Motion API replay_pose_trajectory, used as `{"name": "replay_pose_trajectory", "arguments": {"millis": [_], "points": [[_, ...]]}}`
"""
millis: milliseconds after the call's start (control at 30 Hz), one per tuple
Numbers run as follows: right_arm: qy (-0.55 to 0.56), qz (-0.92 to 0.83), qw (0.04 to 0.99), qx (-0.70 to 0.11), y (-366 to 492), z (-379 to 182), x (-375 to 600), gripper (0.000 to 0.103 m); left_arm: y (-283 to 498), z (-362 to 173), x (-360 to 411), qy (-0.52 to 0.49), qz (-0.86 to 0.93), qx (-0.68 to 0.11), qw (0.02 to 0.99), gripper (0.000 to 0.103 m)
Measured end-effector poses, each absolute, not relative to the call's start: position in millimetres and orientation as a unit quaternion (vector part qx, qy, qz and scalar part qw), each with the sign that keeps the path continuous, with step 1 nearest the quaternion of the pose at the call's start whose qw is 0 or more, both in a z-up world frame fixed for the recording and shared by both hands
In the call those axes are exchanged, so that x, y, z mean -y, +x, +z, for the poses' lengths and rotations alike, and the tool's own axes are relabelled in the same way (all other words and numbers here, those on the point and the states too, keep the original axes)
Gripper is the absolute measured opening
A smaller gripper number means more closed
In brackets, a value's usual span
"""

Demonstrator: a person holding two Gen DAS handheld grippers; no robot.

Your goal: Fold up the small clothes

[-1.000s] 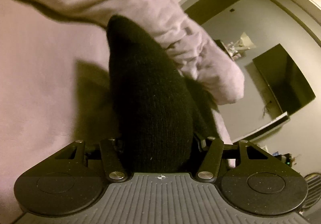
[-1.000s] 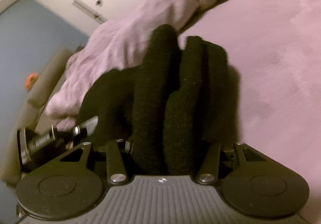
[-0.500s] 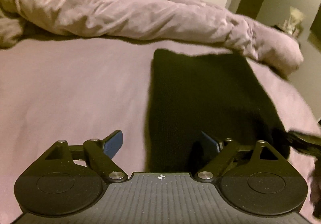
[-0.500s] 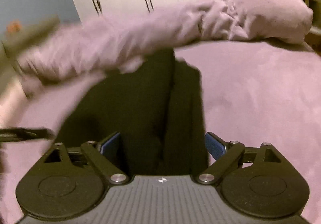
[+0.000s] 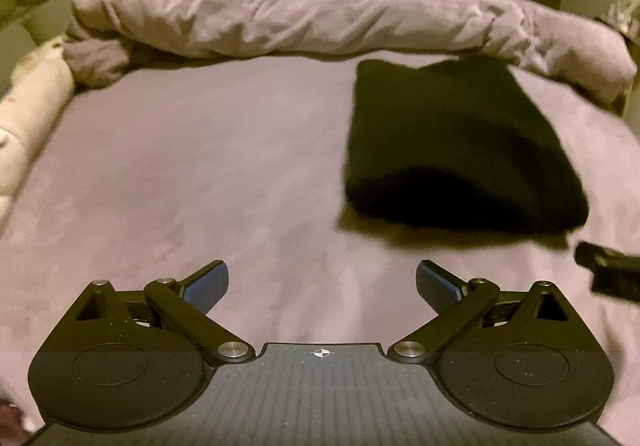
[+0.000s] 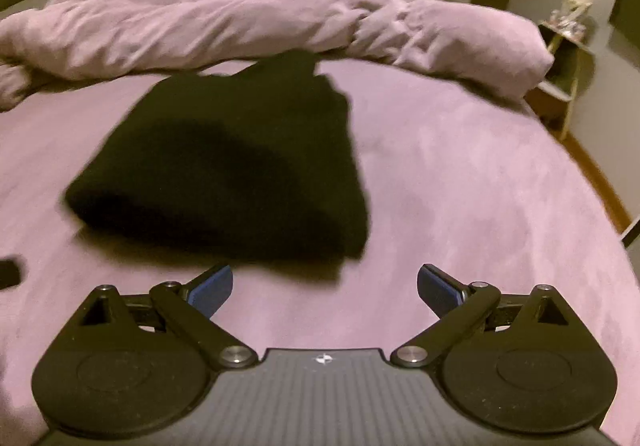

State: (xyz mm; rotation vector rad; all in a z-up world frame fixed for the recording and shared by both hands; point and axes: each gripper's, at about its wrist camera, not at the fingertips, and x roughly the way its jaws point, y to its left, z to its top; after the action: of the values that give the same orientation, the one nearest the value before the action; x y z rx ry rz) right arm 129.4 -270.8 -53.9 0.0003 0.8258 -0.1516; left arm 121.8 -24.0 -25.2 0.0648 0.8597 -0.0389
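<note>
Folded garment at rest; both claws empty.

The black knitted folded garment (image 5: 460, 142) lies flat mid-bed on the mauve sheet (image 5: 180, 174), short of the bunched duvet (image 5: 280, 18). Left claw (image 5: 322, 282) and right claw (image 6: 325, 284) gape, clear of it, apparently withdrawn to leave the fold undisturbed.

You've got the black knit garment (image 5: 460, 142) lying flat on the mauve bed sheet (image 5: 200, 174), folded into a compact, roughly rectangular bundle. Its thick rounded fold edge faces you, and the far end sits just at the crumpled duvet (image 5: 300, 18). From your right-hand view the garment (image 6: 232, 166) shows layered edges along its right side.
</note>
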Motion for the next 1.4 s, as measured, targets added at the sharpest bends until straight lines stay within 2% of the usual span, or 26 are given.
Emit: {"name": "replay_pose_trajectory", "arguments": {"millis": [200,367,533,733,1400], "points": [[-0.053,-0.081,0.887,-0.451,92,-44,234,0.099,101,-18,27,0.056,-0.031,-0.434,0.899,0.102],[0.035,-0.047,0.885,-0.461,81,-33,234,0.099,95,-13,31,0.072,-0.039,-0.441,0.894,0.102],[0.010,-0.063,0.891,-0.450,85,-20,228,0.099,93,-5,42,0.108,-0.028,-0.429,0.897,0.103],[0.006,-0.068,0.893,-0.445,87,-14,229,0.099,104,-4,29,0.021,-0.062,-0.467,0.882,0.102],[0.008,-0.074,0.893,-0.443,85,-10,233,0.099,103,0,36,0.051,-0.055,-0.458,0.886,0.102]]}}
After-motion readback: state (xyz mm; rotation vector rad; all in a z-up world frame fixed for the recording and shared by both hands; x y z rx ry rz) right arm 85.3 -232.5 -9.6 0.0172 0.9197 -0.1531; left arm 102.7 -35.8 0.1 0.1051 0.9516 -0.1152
